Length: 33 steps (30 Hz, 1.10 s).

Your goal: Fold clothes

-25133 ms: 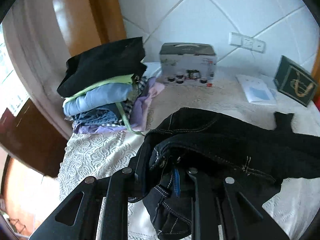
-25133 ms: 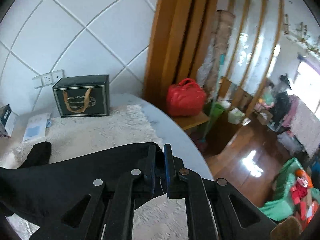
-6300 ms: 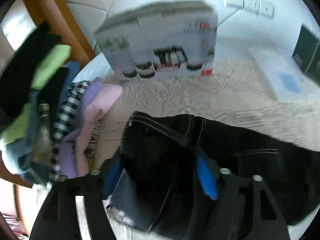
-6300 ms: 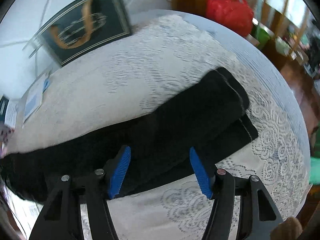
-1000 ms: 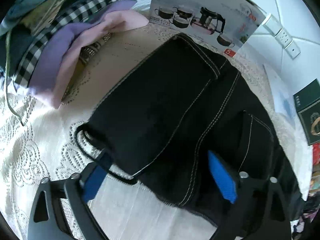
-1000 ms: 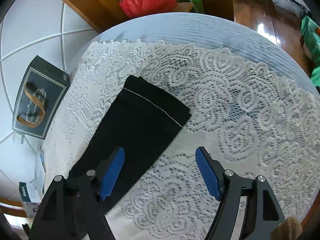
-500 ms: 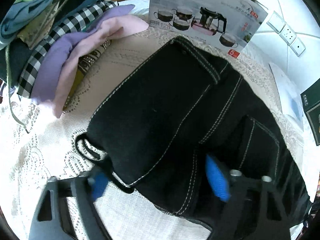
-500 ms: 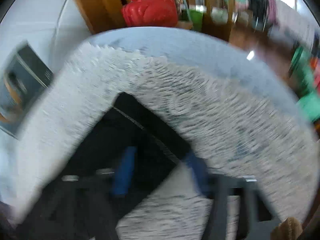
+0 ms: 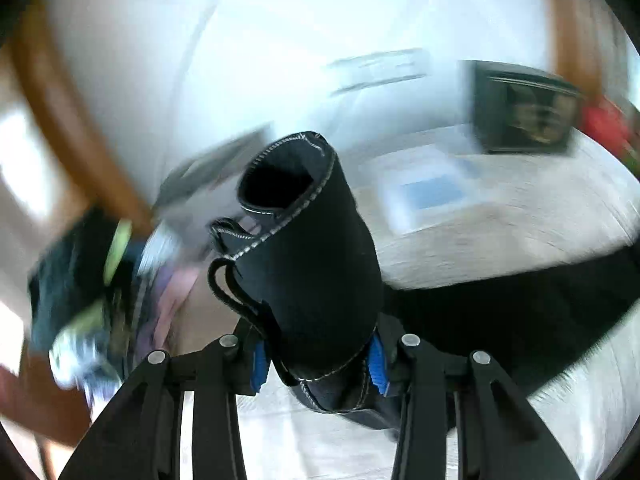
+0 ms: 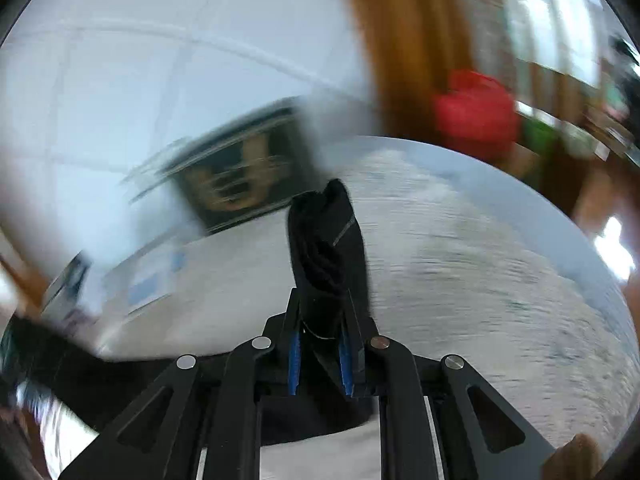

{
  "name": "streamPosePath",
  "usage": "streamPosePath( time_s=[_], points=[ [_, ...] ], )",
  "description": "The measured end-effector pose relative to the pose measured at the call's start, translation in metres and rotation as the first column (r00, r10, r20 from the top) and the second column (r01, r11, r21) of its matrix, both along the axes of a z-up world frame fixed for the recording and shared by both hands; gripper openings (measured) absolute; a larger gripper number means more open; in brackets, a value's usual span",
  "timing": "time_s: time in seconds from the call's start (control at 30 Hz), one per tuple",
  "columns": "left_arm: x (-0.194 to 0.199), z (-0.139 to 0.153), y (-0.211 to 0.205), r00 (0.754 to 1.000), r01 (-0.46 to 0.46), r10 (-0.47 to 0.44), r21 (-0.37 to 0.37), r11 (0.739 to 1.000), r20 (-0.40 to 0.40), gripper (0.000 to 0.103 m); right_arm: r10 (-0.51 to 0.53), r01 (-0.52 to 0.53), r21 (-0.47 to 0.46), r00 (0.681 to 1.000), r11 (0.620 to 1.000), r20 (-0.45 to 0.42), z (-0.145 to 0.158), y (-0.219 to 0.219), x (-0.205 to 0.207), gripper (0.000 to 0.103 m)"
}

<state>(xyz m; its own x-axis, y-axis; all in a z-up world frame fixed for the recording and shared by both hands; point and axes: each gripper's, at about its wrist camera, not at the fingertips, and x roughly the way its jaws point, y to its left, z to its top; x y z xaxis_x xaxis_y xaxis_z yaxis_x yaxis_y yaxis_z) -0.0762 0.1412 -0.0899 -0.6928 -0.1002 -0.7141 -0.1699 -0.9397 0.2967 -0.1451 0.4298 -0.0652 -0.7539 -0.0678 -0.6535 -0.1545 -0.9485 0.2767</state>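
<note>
My left gripper is shut on the waist end of the black jeans; the waistband with white stitching curls up in front of the camera, lifted off the table. The rest of the jeans trails right over the lace cloth. My right gripper is shut on the hem end of the black jeans, which stands up bunched between the blue pads. Both views are motion-blurred.
A stack of folded clothes lies at the left. A dark green box and a white booklet stand at the back by the tiled wall. A red bag sits beyond the round table's edge.
Both grippers were open over the flat jeans. Now each has closed on its end of the jeans and lifted it; both views swing upward with strong blur.
</note>
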Motion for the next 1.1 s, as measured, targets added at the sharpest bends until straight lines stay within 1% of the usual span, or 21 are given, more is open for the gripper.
streamPosePath(
  time_s=[0.07,0.1,0.13,0.17,0.2,0.23,0.27,0.33,0.4,0.47,0.5,0.57,0.63,0.67,0.73,0.8,0.87,0.93,1.0,1.07,1.1],
  points=[
    [0.013,-0.01,0.046,0.994,0.11,-0.111,-0.065,0.992,-0.002,0.04,0.084,-0.084,0.014,0.996,0.996,0.015,-0.004,-0.038,-0.001,0.015],
    [0.017,-0.02,0.065,0.988,0.153,-0.153,-0.09,0.984,0.008,0.045,0.12,-0.12,0.022,0.992,0.992,0.031,-0.01,-0.057,-0.003,0.015],
    [0.022,-0.031,0.085,0.98,0.2,-0.199,-0.107,0.974,0.026,0.056,0.155,-0.157,0.03,0.987,0.987,0.047,-0.015,-0.076,-0.004,0.016],
    [0.026,-0.04,0.099,0.969,0.244,-0.24,-0.101,0.964,0.055,0.062,0.191,-0.194,0.035,0.979,0.98,0.068,-0.022,-0.094,-0.005,0.022],
    [0.03,-0.048,0.109,0.958,0.28,-0.273,-0.08,0.957,0.089,0.076,0.229,-0.233,0.024,0.966,0.972,0.116,-0.036,-0.108,-0.008,0.034],
    [0.033,-0.055,0.118,0.944,0.314,-0.306,-0.058,0.948,0.122,0.08,0.266,-0.271,0.011,0.95,0.962,0.164,-0.051,-0.121,-0.01,0.042],
    [0.037,-0.062,0.128,0.928,0.348,-0.339,-0.035,0.937,0.155,0.08,0.3,-0.305,-0.007,0.93,0.952,0.211,-0.065,-0.134,-0.013,0.053],
    [0.043,-0.073,0.141,0.895,0.395,-0.392,0.031,0.918,0.211,0.08,0.329,-0.319,-0.081,0.899,0.944,0.291,-0.09,-0.14,-0.015,0.054],
    [0.046,-0.069,0.136,0.879,0.387,-0.411,0.142,0.911,0.243,0.08,0.324,-0.29,-0.152,0.895,0.945,0.307,-0.098,-0.127,-0.01,0.054],
    [0.046,-0.053,0.119,0.874,0.366,-0.424,0.251,0.896,0.239,0.08,0.301,-0.257,-0.182,0.912,0.949,0.278,-0.091,-0.11,-0.001,0.054],
    [0.044,-0.042,0.108,0.881,0.346,-0.415,0.291,0.892,0.226,0.08,0.281,-0.243,-0.167,0.921,0.955,0.269,-0.084,-0.1,0.002,0.054],
    [0.037,-0.023,0.086,0.911,0.282,-0.356,0.318,0.905,0.206,0.08,0.26,-0.227,-0.152,0.931,0.962,0.255,-0.073,-0.084,0.005,0.054],
    [0.024,-0.013,0.059,0.945,0.185,-0.261,0.334,0.924,0.199,0.08,0.255,-0.223,-0.15,0.936,0.963,0.245,-0.063,-0.073,0.004,0.054],
    [0.019,-0.01,0.046,0.958,0.133,-0.209,0.341,0.931,0.198,0.08,0.267,-0.23,-0.173,0.934,0.958,0.237,-0.059,-0.075,0.004,0.054],
    [0.003,-0.016,0.02,0.97,0.015,-0.094,0.332,0.943,0.223,0.08,0.295,-0.247,-0.215,0.927,0.945,0.231,-0.056,-0.086,-0.001,0.054],
    [-0.01,-0.035,0.001,0.96,-0.066,-0.028,0.322,0.944,0.279,0.08,0.337,-0.276,-0.26,0.912,0.925,0.233,-0.058,-0.105,-0.005,0.054],
    [-0.021,-0.062,-0.009,0.937,-0.124,0.002,0.327,0.937,0.348,0.08,0.378,-0.305,-0.291,0.894,0.907,0.24,-0.061,-0.128,-0.009,0.054],
    [-0.028,-0.093,-0.009,0.911,-0.171,0.025,0.322,0.931,0.411,0.08,0.411,-0.334,-0.298,0.876,0.894,0.252,-0.064,-0.154,-0.017,0.057],
    [-0.029,-0.114,-0.003,0.898,-0.193,0.03,0.331,0.924,0.439,0.08,0.433,-0.353,-0.299,0.86,0.887,0.27,-0.067,-0.181,-0.029,0.076],
    [-0.031,-0.124,-0.003,0.896,-0.209,0.033,0.355,0.911,0.443,0.08,0.443,-0.35,-0.321,0.849,0.88,0.288,-0.077,-0.201,-0.041,0.085],
    [-0.031,-0.127,-0.004,0.894,-0.219,0.035,0.369,0.903,0.447,0.08,0.451,-0.347,-0.337,0.837,0.875,0.31,-0.087,-0.21,-0.046,0.085]
  ],
)
